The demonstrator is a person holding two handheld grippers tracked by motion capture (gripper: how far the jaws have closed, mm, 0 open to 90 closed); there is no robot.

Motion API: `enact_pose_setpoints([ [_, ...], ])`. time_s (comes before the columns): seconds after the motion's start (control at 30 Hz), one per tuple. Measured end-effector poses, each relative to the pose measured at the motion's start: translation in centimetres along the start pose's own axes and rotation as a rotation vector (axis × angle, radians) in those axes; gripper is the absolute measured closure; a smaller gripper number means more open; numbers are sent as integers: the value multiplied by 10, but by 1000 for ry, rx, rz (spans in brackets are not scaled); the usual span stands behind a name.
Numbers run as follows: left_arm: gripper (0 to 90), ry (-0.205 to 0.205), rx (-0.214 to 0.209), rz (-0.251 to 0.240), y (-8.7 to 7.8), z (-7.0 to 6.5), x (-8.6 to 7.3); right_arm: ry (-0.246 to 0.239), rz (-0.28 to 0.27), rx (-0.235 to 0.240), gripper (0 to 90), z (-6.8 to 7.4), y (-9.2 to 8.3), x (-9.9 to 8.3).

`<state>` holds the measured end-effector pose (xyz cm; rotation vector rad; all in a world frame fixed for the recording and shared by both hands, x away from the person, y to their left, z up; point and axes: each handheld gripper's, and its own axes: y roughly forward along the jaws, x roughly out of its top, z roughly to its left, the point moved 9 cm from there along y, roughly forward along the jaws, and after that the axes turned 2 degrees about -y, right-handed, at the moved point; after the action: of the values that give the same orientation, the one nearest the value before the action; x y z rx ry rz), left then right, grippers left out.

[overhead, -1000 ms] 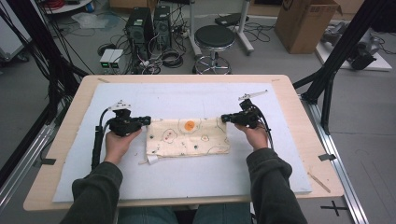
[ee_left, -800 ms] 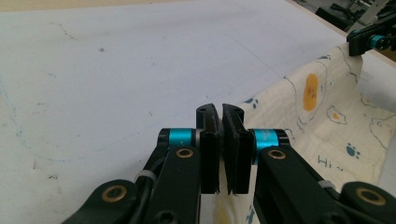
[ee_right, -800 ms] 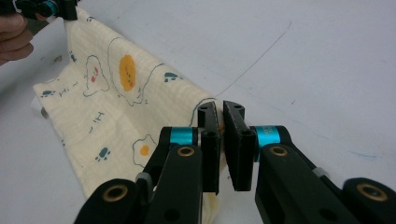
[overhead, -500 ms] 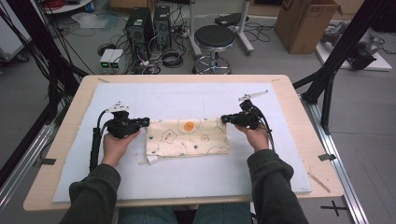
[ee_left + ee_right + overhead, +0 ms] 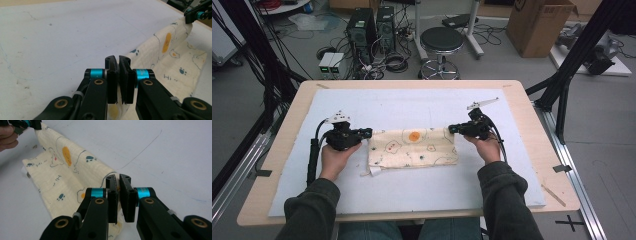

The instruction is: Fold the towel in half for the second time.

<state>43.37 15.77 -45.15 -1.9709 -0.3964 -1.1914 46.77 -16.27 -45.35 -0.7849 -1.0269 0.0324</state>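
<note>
Folding looks to be the step in hand: the cream printed cloth (image 5: 413,148) lies near the middle of the white mat (image 5: 412,195) on the tabletop (image 5: 532,110), its far edge raised in a soft roll. The left hand-held gripper (image 5: 367,133) pinches the far left corner, jaws pressed together on the fabric; the right hand-held gripper (image 5: 452,129) pinches the far right corner the same way — both corners held at about the same height. Next, I judge, both hands must carry that edge evenly toward the near edge — keeping the cloth taut between them so the fold lands square.
</note>
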Motion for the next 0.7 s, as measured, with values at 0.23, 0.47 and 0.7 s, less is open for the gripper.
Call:
enact_pose_setpoints([
  [0.23, 852, 15, -10, -8, 1, -5, 1, 10, -14, -2, 852, -2, 1, -13],
  [0.47, 851, 36, -12, -1, -2, -8, 0, 8, -32, 12, 851, 0, 0, -18],
  [0.7, 851, 42, -18, -12, -8, -10, -7, -4, -54, 30, 850, 6, -3, -20],
])
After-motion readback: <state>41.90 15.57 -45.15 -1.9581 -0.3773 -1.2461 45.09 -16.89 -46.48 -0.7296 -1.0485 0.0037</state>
